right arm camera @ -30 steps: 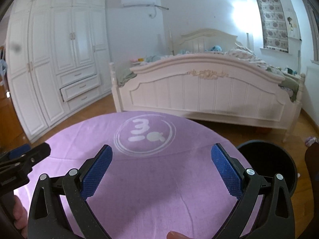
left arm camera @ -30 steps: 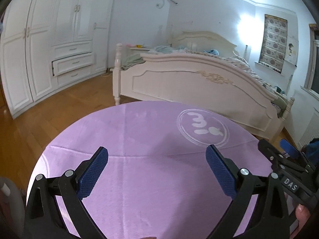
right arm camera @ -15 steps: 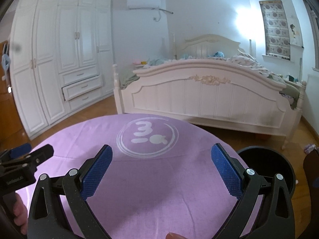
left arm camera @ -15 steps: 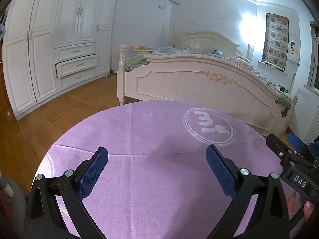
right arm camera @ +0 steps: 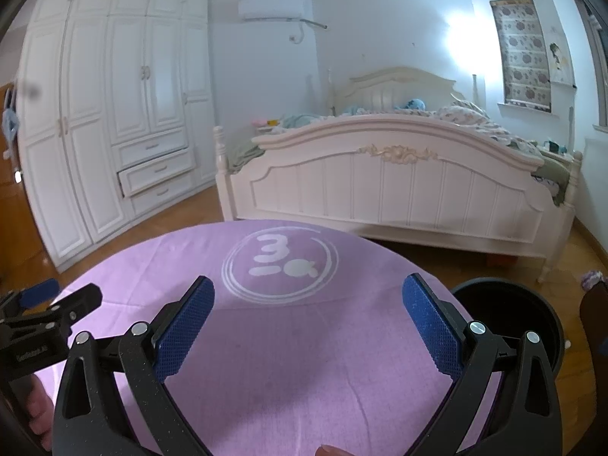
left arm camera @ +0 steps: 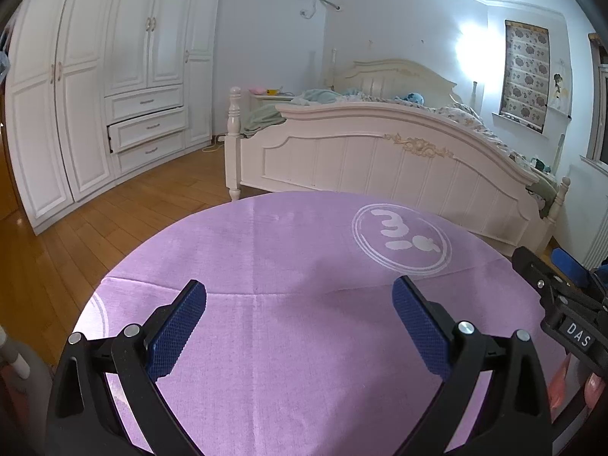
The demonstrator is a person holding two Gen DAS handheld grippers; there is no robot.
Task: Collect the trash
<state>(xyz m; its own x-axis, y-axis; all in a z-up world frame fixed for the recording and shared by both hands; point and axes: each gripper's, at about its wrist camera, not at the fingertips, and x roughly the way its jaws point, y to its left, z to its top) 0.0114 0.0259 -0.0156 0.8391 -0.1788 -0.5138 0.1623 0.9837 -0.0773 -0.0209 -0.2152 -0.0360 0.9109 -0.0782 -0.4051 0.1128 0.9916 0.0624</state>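
Note:
A round table with a purple cloth (left arm camera: pixel 288 342) (right arm camera: pixel 288 380) and a white circular logo (left arm camera: pixel 402 241) (right arm camera: pixel 279 266) lies under both grippers. No trash shows on the cloth. My left gripper (left arm camera: pixel 299 294) hovers above it, open and holding nothing. My right gripper (right arm camera: pixel 308 288) is likewise open and holding nothing. A black bin (right arm camera: pixel 513 317) stands on the floor just right of the table. In the left wrist view the right gripper (left arm camera: pixel 562 296) shows at the right edge; in the right wrist view the left gripper (right arm camera: pixel 45 319) shows at the left edge.
A cream bed (left arm camera: pixel 399 152) (right arm camera: pixel 399 174) with rumpled bedding stands behind the table. White wardrobes (left arm camera: pixel 95 95) (right arm camera: pixel 106 114) with one drawer ajar line the left wall. Wooden floor (left arm camera: pixel 95 220) surrounds the table. A small purple item (right arm camera: pixel 591 277) lies on the floor at the far right.
Both cameras have tilted upward a little, so more of the room shows and the table sits lower in view. Both grippers stay open and hold nothing.

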